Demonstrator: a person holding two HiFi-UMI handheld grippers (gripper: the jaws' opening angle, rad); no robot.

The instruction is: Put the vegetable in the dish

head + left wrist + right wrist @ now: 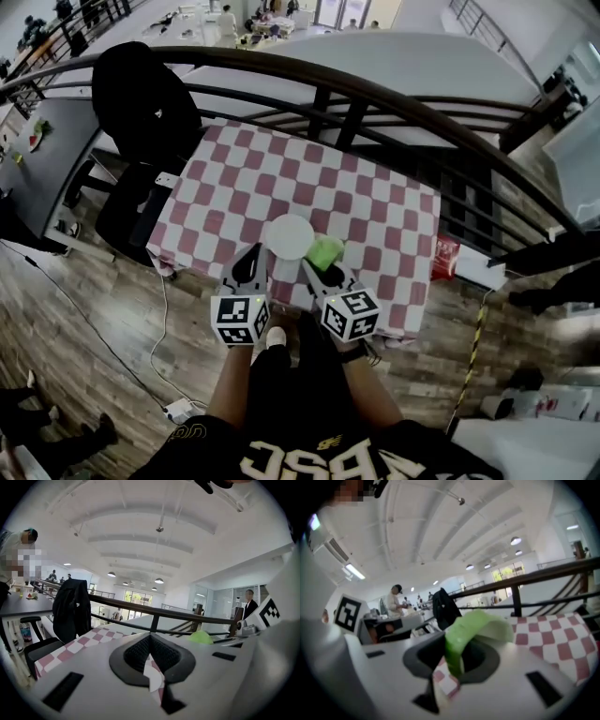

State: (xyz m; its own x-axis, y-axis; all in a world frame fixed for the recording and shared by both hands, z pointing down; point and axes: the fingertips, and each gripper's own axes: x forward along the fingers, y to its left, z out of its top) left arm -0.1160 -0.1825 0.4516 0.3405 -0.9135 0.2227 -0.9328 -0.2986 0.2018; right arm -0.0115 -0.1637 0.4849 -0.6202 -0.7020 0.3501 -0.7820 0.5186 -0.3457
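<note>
head view, looking steeply down. at the bottom centre of the frame the person's forearms reach forward, each holding a gripper topped with a marker cube. the left gripper [249,265], lower centre-left, has its jaws pressed together with nothing between them, and its tip lies just beside the near left edge of the dish. the right gripper [322,267], lower centre-right, is clamped on the vegetable [326,251], a pale green leafy piece that pokes out past the jaw tips. in the right gripper view the leaf folds over one dark pad. the vegetable sits just right of the round white dish [289,234], near its rim. whether it is lifted off the cloth cannot be told. the step in hand looks like carrying the leaf over the dish. done well, the right gripper would shift left until the leaf hangs over the middle of the dish, come down low, and only then let go, since a limp leaf may cling to a pad. the empty left gripper is well placed to steady the dish. beyond lies the pink and white checked tablecloth [356,192], then a dark railing [375,89] across the upper frame, with a chair draped in a black jacket [145,98] at upper left.
</note>
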